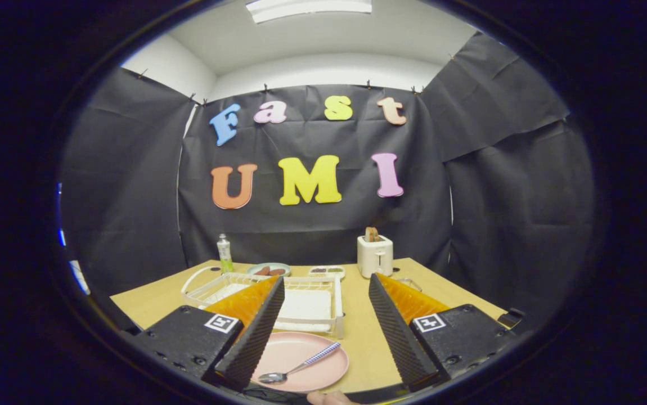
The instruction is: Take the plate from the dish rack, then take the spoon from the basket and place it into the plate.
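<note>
**Spoon in the plate, gripper spread above the table**

Gripper (323,332): fingers spread wide apart, nothing held between them, nothing touching either finger. It sits raised over the near part of the table (365,337), pointing toward the far wall.

Plate (300,360): pink, round, flat on the table, low between the fingers and closer to the left one, whose tip overlaps the plate's left side in this view.

Spoon (300,367): lying inside the plate, metal bowl toward the left finger, handle with a blue-and-white checked pattern angled up toward the plate's far right rim.

Dish rack (306,306): white, rectangular, just beyond the plate, partly behind the left finger. A white flat surface shows inside it.

Basket (214,284): white wire, to the left of the rack and touching or nearly touching it, beyond the left finger; I cannot make out its contents.

Bottle (224,253): clear with a green label and white cap, upright at the far left of the table, beyond the basket.

Green plate (269,269): near the far edge, carrying brownish food.

Small tray (327,271): white, beside the green plate, with dark items in it.

Toaster (374,256): white, upright at the far edge, ahead of the right finger, a slice of bread (372,234) standing out of its slot.

A fingertip (326,398) of the person shows just under the plate's near rim.
</note>
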The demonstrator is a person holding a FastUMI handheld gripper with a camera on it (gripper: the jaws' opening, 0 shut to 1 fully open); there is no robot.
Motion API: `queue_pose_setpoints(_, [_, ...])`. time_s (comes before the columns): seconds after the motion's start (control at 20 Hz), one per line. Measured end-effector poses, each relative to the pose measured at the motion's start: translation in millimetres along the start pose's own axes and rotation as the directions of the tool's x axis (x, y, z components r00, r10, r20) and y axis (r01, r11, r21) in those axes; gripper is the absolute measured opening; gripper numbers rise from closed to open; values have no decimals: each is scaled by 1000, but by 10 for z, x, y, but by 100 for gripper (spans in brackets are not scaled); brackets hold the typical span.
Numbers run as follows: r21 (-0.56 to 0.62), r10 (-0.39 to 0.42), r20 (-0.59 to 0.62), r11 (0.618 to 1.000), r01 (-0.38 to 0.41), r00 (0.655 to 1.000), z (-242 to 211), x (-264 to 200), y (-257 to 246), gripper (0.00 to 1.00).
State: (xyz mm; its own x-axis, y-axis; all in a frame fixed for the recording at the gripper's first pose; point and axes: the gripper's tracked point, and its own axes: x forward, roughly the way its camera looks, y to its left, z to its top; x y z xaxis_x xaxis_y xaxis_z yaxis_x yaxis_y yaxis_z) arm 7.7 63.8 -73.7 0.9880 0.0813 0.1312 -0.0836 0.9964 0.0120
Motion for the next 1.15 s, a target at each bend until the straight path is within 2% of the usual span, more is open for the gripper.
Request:
queue_pose_setpoints(0.35, [27,-29,18,999,28,999,254,-88,-343,99])
queue_pose_setpoints(0.6, [45,-92,49,995,90,995,414,-114,-732,100])
queue_pose_setpoints(0.85, [121,-54,-8,991,55,999,364,-115,-815,100])
queue_pose_setpoints(1.15, [96,-57,-18,994,58,998,382,-173,-852,100])
